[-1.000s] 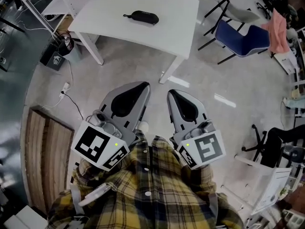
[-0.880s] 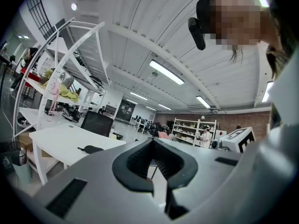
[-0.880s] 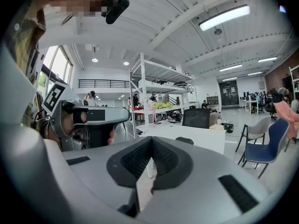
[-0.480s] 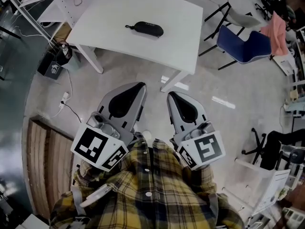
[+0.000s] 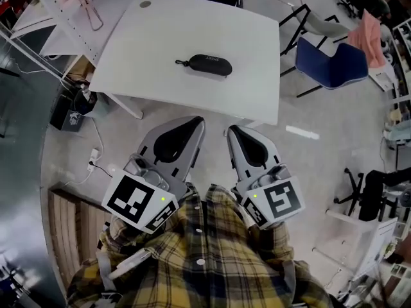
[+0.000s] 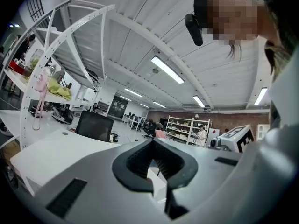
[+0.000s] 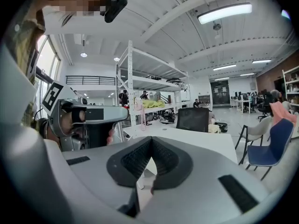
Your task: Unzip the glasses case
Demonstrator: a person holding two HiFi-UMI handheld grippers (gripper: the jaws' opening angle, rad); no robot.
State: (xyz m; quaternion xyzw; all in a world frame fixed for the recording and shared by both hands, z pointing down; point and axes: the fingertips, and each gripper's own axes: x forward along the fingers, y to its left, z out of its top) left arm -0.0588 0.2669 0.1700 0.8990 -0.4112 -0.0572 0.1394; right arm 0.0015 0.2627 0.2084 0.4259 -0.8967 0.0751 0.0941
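A black zipped glasses case point(image 5: 207, 65) with a short loop at its left end lies near the middle of a white table point(image 5: 148, 50). My left gripper point(image 5: 196, 122) and right gripper point(image 5: 232, 130) are held side by side close to the person's chest, short of the table's near edge and well back from the case. Both stand shut with nothing between the jaws. In the left gripper view the left gripper point(image 6: 152, 141) has its tips touching, and in the right gripper view the right gripper point(image 7: 150, 140) does too. Neither gripper view shows the case.
A blue chair point(image 5: 334, 63) stands right of the table. A white rack point(image 5: 64, 5) with a pink hanger sits at its left, and a dark bin point(image 5: 83, 101) by the table leg. A wooden pallet point(image 5: 70, 230) lies on the floor at left. A black office chair point(image 5: 369, 197) stands at right.
The table and case have come nearer and lower in the head view as the person walked toward them. Both grippers stayed shut and kept their place by the chest.
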